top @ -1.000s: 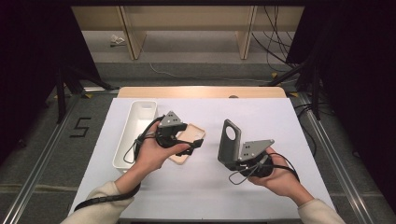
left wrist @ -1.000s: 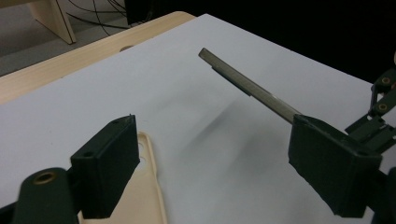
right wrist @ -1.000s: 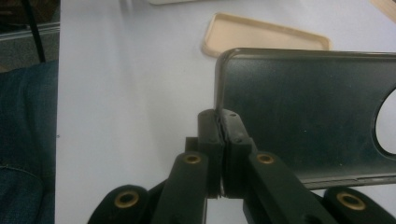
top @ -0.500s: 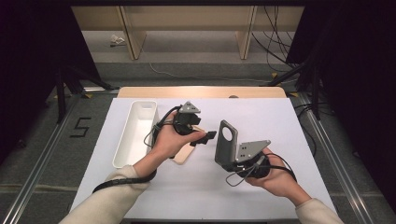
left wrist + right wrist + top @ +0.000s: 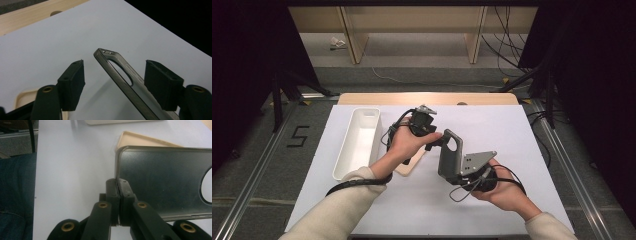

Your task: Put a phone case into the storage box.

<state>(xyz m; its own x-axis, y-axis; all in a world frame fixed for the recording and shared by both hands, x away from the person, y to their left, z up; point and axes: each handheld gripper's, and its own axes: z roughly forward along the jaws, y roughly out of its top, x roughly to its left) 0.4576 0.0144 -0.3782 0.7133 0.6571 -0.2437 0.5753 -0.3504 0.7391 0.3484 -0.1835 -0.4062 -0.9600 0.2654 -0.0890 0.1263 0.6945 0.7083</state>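
Observation:
A dark translucent phone case (image 5: 451,152) stands on edge above the white table mat (image 5: 507,130), its camera cut-out at the upper end. My right gripper (image 5: 458,174) is shut on its lower edge; in the right gripper view the jaws (image 5: 119,183) pinch the rim of the case (image 5: 162,182). My left gripper (image 5: 439,141) comes from the left, its jaws on either side of the case's top end. In the left gripper view (image 5: 113,67) the case (image 5: 120,75) runs slantwise between the pads without being pressed. These jaws have just been closing.
A beige tray (image 5: 409,165) lies flat on the mat under the left hand. A long white bin (image 5: 357,145) stands at the left of the mat. The wooden table edge (image 5: 427,98) runs behind, with dark floor and frame rails at both sides.
The left hand has moved right from over the beige tray to the top of the case, and its jaws are narrower. The right hand has stayed in place with the case.

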